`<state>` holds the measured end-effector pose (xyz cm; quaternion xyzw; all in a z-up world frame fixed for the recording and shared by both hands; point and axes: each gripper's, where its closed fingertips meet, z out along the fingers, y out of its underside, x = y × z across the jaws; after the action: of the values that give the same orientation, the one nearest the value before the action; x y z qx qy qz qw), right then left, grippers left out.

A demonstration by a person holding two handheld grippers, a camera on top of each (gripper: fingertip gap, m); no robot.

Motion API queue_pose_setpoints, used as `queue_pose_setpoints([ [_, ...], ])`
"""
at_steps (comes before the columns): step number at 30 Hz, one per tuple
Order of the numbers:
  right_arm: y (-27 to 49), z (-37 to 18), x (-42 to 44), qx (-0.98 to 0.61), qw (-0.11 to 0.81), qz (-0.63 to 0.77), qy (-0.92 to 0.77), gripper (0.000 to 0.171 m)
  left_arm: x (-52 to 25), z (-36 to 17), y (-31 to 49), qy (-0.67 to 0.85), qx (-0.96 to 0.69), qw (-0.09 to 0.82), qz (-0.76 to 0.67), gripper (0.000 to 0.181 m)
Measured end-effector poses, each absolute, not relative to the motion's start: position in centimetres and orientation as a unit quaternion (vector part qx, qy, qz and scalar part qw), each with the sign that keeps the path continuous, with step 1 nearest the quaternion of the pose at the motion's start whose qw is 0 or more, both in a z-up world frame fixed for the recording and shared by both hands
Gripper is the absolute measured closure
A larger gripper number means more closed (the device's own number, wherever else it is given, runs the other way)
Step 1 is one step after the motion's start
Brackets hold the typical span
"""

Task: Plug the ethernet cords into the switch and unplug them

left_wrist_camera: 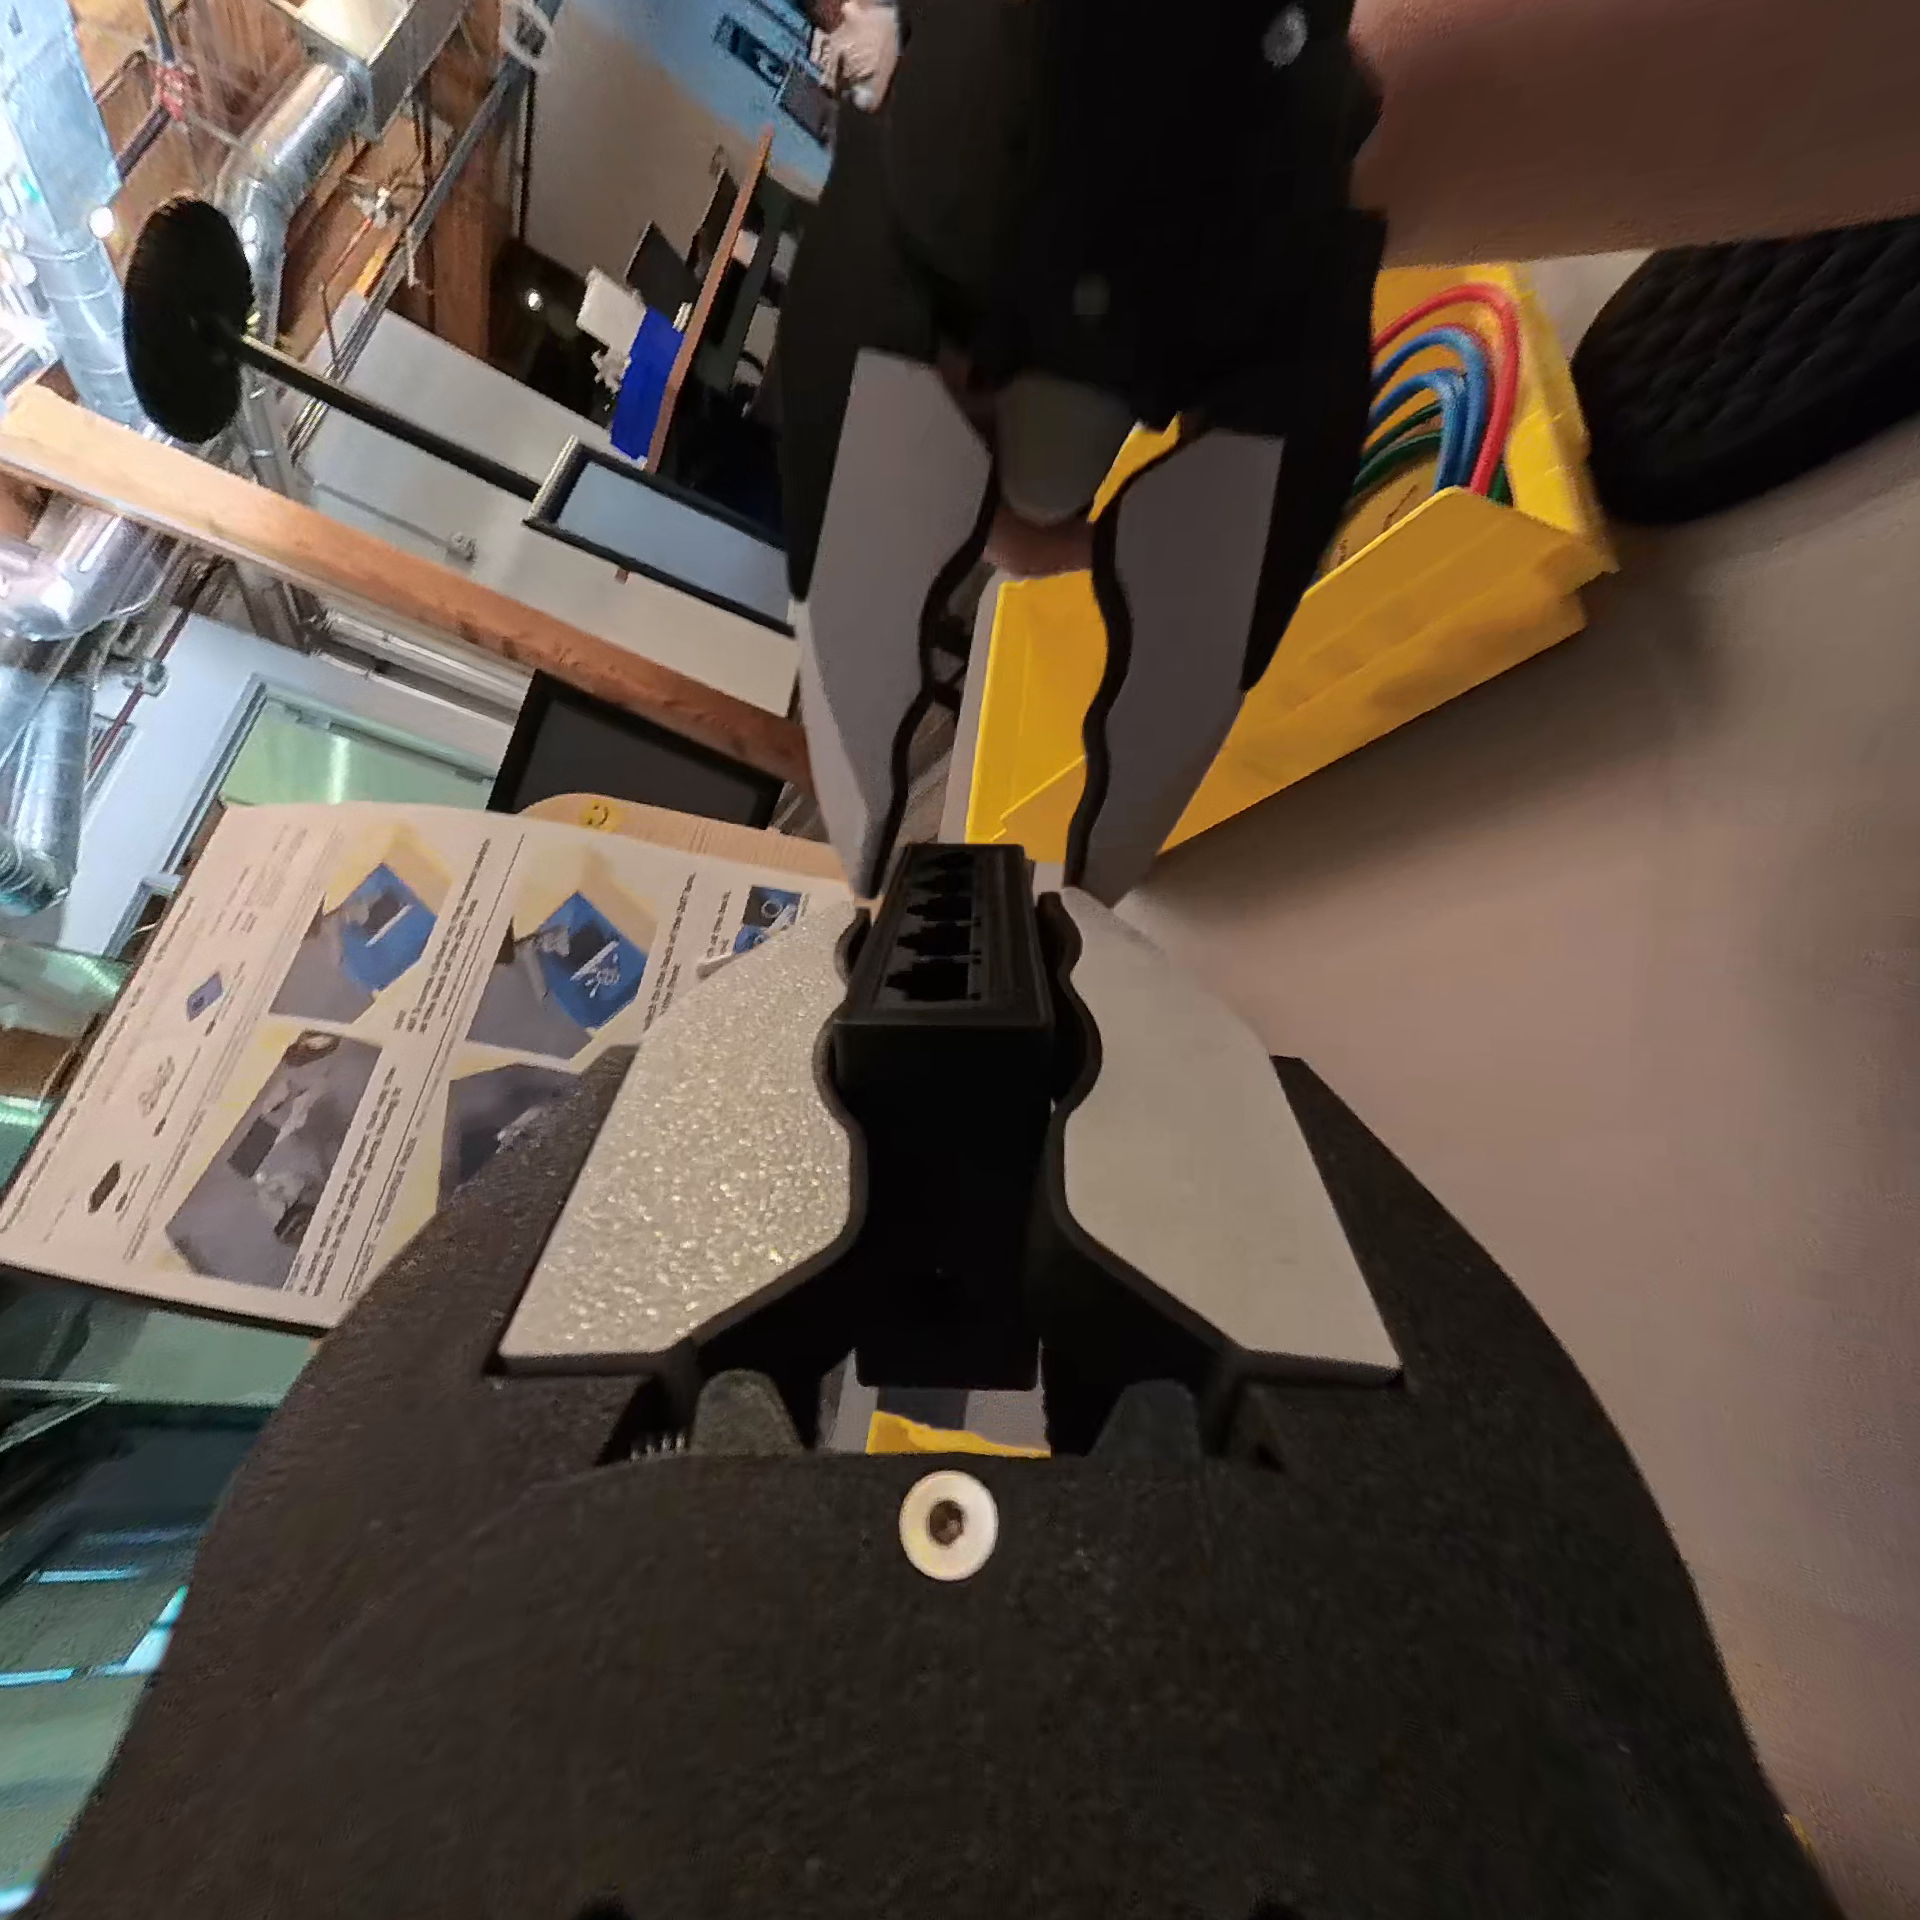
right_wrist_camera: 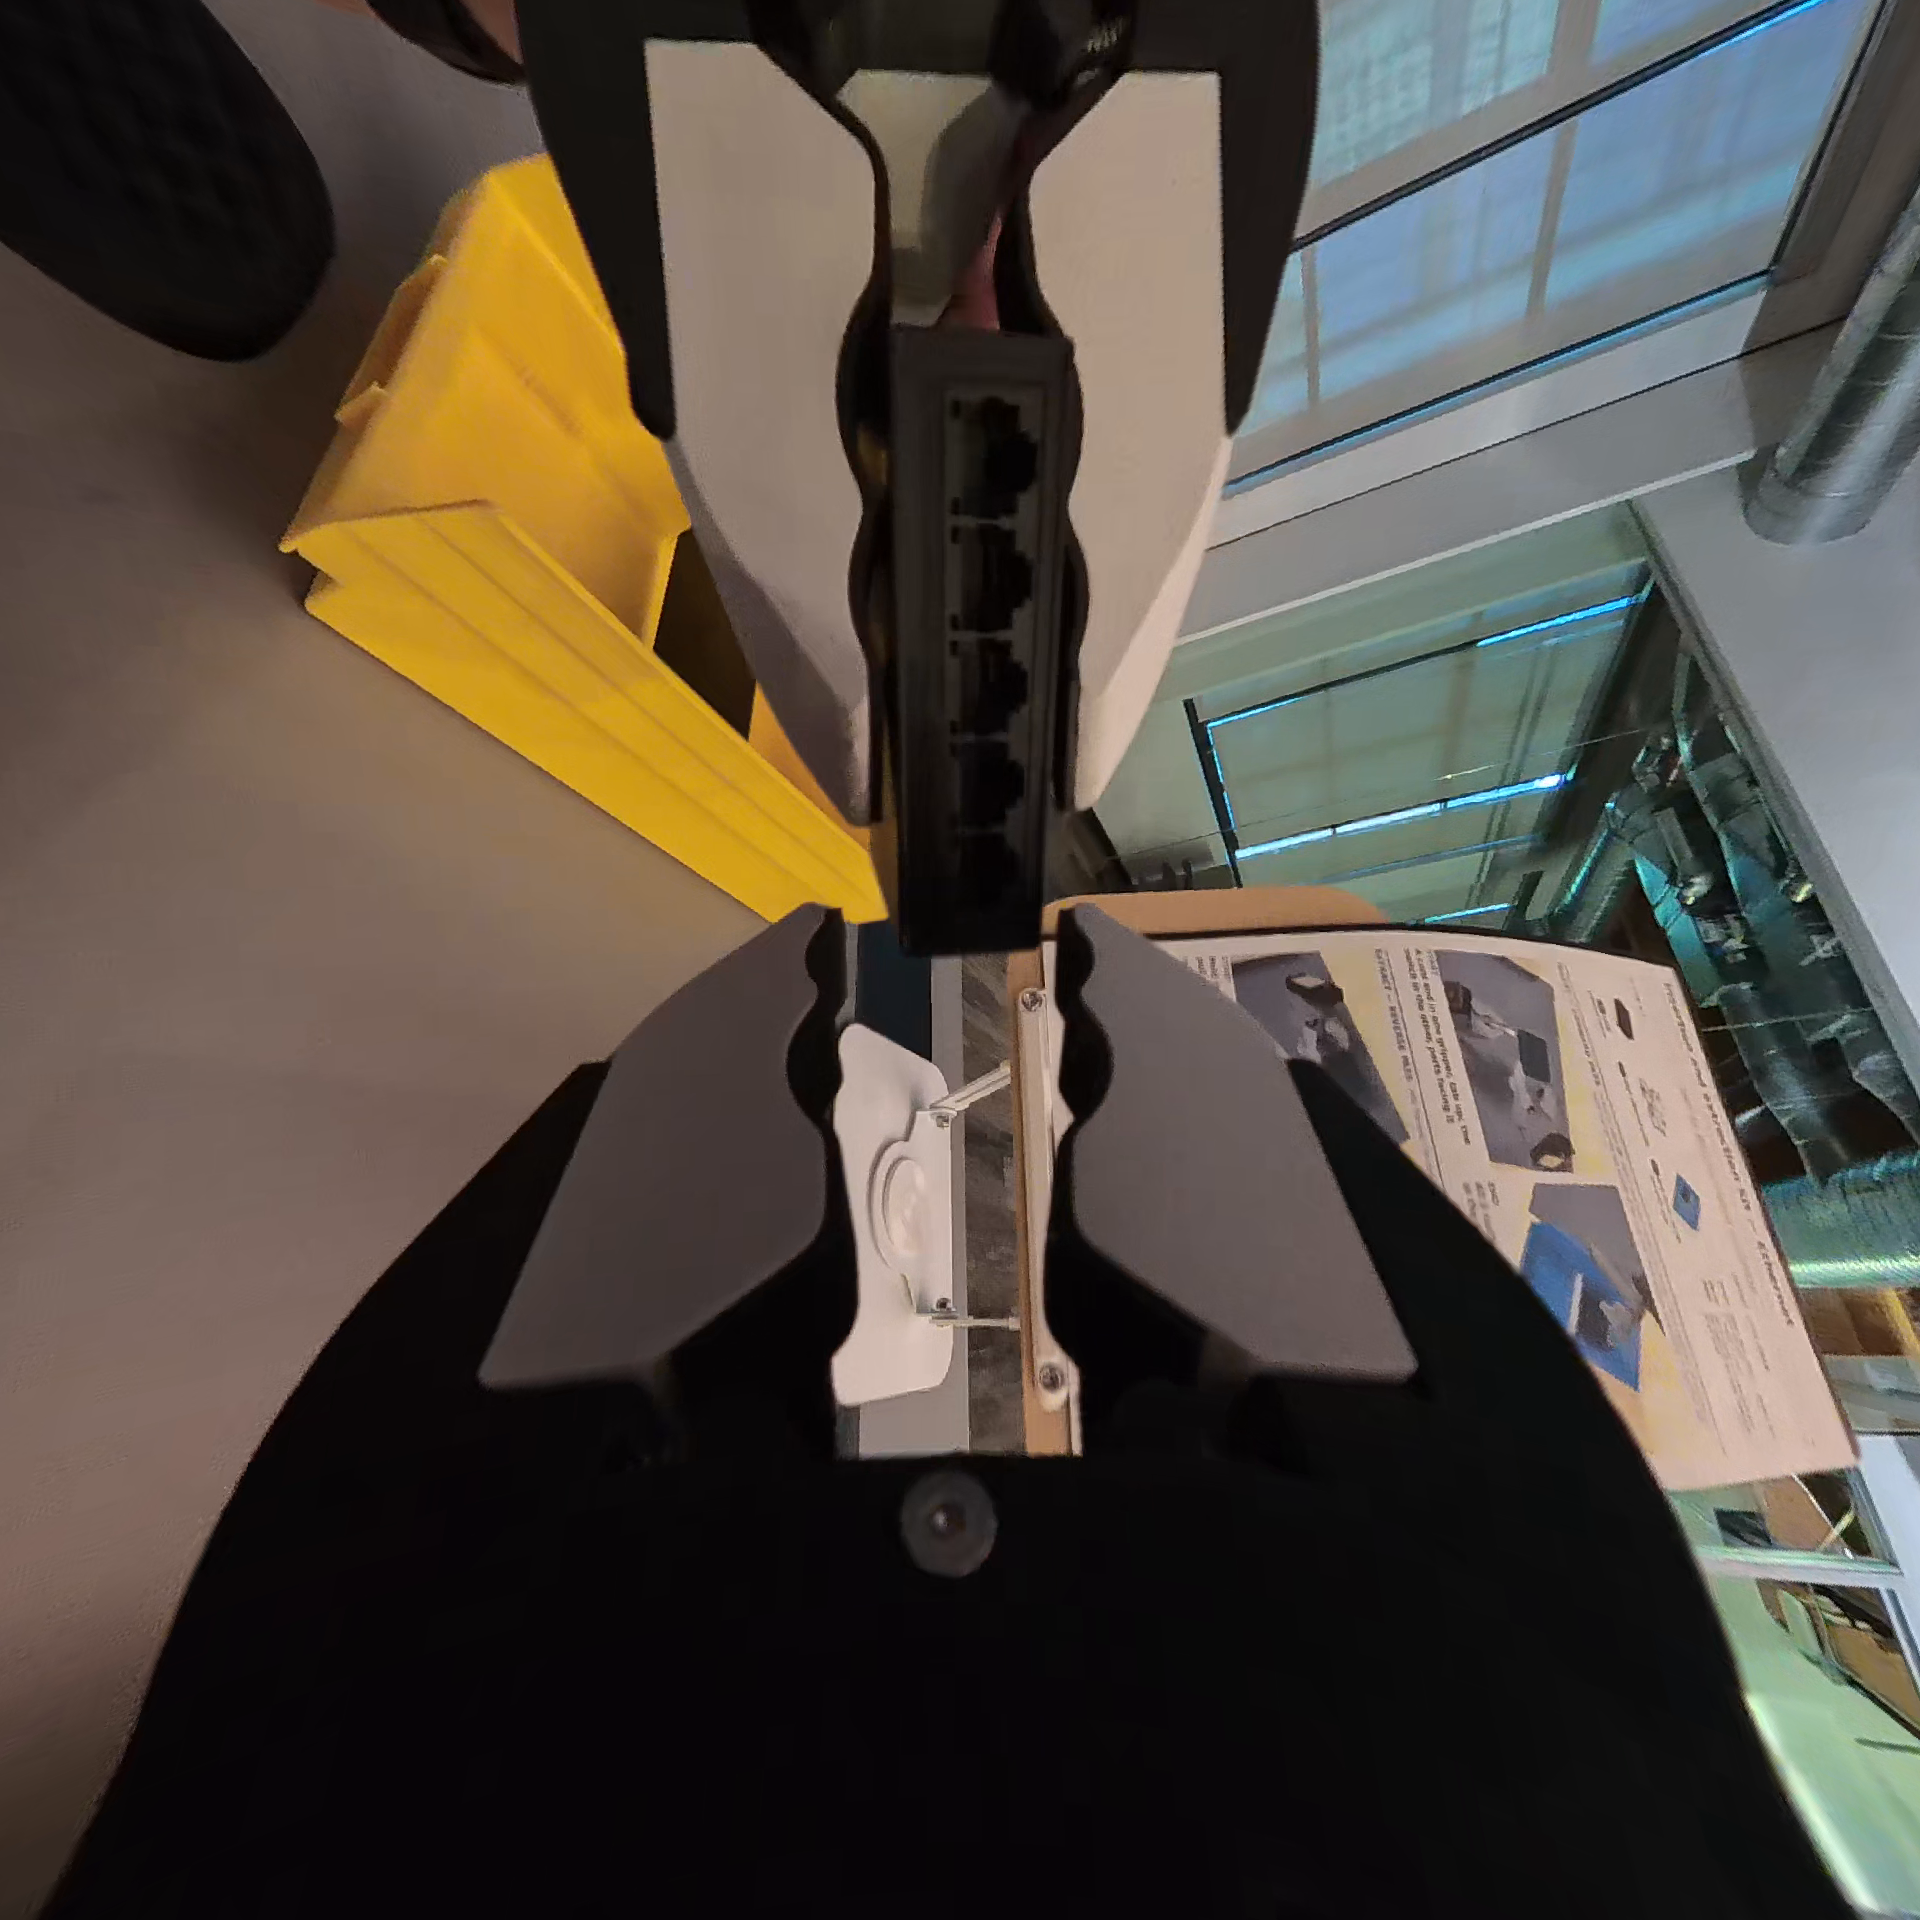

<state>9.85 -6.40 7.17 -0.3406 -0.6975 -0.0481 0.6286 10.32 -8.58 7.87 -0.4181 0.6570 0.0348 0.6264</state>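
Observation:
My left gripper (left_wrist_camera: 954, 914) is shut on the black switch (left_wrist_camera: 951, 1039) and grips its two long sides. The switch's row of several ports faces the right wrist camera (right_wrist_camera: 977, 644), and every port is empty. My right gripper (right_wrist_camera: 951, 925) is open and holds nothing. Its fingertips flank the near end of the switch. In the left wrist view the right gripper (left_wrist_camera: 987, 883) comes in from above. In the right wrist view the left gripper (right_wrist_camera: 977, 805) comes in from above. Red, blue and green ethernet cords (left_wrist_camera: 1455, 384) lie coiled in a yellow bin (left_wrist_camera: 1475, 561).
Stacked yellow bins (right_wrist_camera: 540, 582) stand on the grey table (left_wrist_camera: 1558, 1039). A printed instruction sheet on cardboard (left_wrist_camera: 343, 1039) (right_wrist_camera: 1507, 1143) stands beside them. A black round padded object (left_wrist_camera: 1756, 374) (right_wrist_camera: 135, 177) lies near the bins. A white bracket with screws (right_wrist_camera: 894, 1195) is below. Only a small space, under 4 cm, lies between the two pairs of fingers. Left tips and right tips are each some 30 cm from the black round padded object (right_wrist_camera: 135, 177).

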Motion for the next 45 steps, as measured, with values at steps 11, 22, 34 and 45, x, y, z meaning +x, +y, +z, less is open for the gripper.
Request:
queue_pose_setpoints([
  [11, -4.1, 7.0, 13.3, -0.420, 0.589, -0.070, -0.687, 0.143, 9.0, 8.8, -7.6, 0.631, -0.416, 0.652, 0.055, 0.144],
  [22, 9.0, -3.5, 36.4, -0.808, 0.366, -0.063, -0.458, 0.144, 4.7, 10.9, -4.6, 0.567, -0.487, 0.657, 0.097, 0.152],
  [34, 12.5, -6.5, 32.8, -0.803, 0.366, 0.058, -0.466, 0.144, 4.5, 10.1, -3.7, 0.568, -0.506, 0.640, 0.106, 0.154],
  [45, 11.3, -11.2, 37.8, -0.870, 0.222, -0.029, -0.439, 0.140, -0.2, 9.9, -0.8, 0.502, -0.608, 0.603, 0.120, 0.156],
])
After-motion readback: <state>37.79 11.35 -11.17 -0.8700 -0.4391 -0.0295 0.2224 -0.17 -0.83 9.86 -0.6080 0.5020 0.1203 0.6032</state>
